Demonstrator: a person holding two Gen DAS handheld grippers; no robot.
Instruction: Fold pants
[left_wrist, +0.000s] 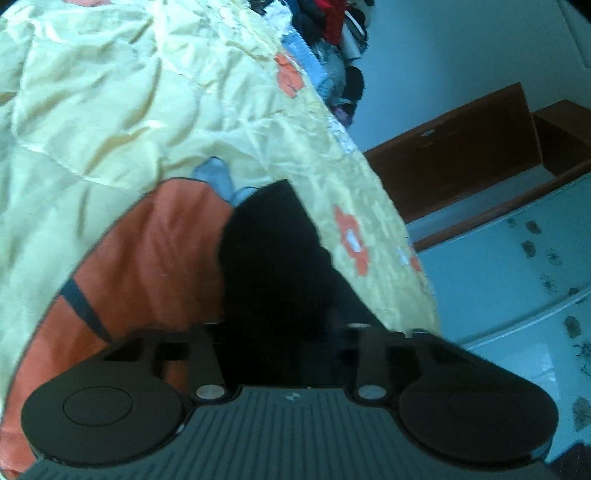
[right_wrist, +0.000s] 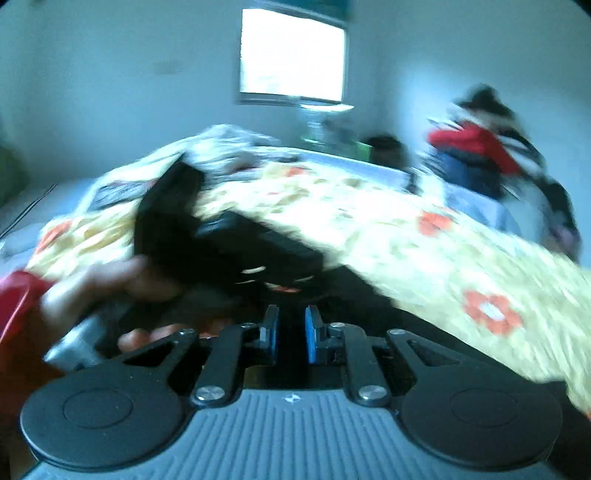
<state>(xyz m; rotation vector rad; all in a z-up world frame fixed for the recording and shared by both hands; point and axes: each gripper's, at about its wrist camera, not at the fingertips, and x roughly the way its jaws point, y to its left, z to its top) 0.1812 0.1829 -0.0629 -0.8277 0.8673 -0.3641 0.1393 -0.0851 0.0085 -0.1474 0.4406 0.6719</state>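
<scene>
Left wrist: black pants (left_wrist: 273, 258) fabric drapes over crinkled yellow quilt (left_wrist: 110, 110).

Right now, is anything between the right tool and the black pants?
Nothing visible does. The black pants lie directly ahead of the right tool, on the yellow quilt. The view is blurred.

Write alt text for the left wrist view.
A black garment fills the space between the left gripper's fingers, hiding their tips, with orange fabric beside it. All lie on a crumpled yellow floral bedspread; a clothes pile and brown wooden furniture sit beyond.
</scene>
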